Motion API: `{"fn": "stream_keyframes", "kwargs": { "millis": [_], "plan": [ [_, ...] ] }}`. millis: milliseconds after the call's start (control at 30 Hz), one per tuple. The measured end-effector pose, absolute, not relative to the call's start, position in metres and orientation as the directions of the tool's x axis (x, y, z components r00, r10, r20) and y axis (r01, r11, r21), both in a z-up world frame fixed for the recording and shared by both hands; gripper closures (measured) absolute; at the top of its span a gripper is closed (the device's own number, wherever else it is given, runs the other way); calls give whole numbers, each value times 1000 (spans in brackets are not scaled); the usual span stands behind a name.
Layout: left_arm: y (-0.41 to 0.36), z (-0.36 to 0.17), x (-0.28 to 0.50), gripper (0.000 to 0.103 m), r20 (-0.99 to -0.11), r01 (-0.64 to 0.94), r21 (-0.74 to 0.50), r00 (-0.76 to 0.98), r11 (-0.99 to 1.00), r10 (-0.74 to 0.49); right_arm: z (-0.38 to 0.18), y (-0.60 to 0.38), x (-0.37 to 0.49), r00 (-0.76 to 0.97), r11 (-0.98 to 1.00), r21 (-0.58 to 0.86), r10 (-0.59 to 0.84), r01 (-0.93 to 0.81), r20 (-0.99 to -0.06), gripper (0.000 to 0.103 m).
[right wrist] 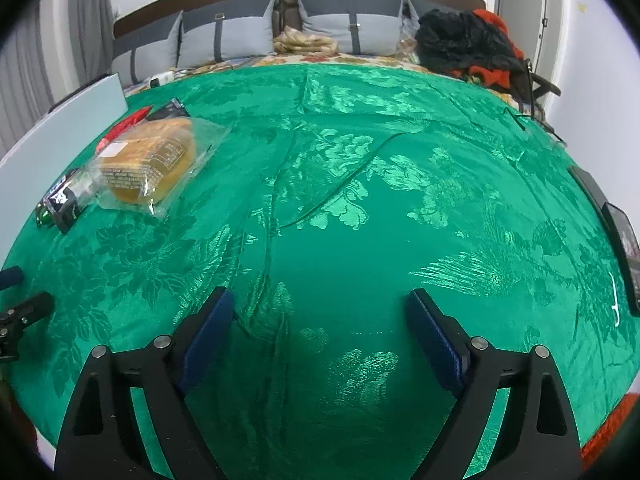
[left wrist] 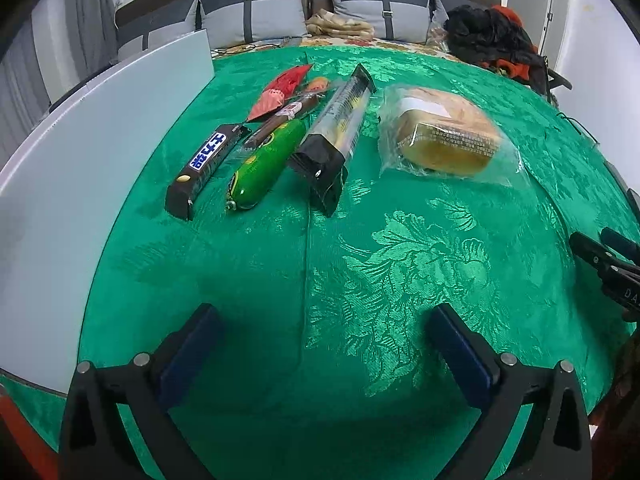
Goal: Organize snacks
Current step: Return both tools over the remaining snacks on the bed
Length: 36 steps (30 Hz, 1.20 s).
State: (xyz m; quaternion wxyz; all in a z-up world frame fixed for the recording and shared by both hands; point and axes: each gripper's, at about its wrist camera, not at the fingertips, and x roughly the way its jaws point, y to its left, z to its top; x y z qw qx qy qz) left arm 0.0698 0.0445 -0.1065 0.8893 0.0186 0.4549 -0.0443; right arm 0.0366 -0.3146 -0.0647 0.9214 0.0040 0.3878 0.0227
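Note:
Several snacks lie side by side on the green tablecloth [left wrist: 360,280] in the left wrist view: a black chocolate bar [left wrist: 206,168], a green sausage [left wrist: 266,162], a brown stick [left wrist: 280,120], red packets [left wrist: 280,90], a long black-and-clear pack [left wrist: 334,140] and a bagged bread loaf [left wrist: 444,134]. My left gripper [left wrist: 326,318] hovers open over bare cloth in front of them. The right gripper [right wrist: 320,300] is open too, nothing between its fingers; the bread loaf [right wrist: 148,160] lies far to its left. The right gripper's fingers [left wrist: 592,256] show at the left view's right edge.
A white board [left wrist: 80,168] lies along the table's left side. Grey cushions [left wrist: 256,20] and a heap of black and orange clothes [left wrist: 492,36] sit on the bed behind. Dark flat objects [right wrist: 622,236] rest at the right table edge.

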Motion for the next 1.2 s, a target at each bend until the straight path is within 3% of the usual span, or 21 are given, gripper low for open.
{"fn": "stream_keyframes", "kwargs": {
  "millis": [1200],
  "plan": [
    [43,-106,69,0,-794,93,-1,606,996,-57,-64,-314,36,704,999,23,42,-36,-709,12]
  ]
}}
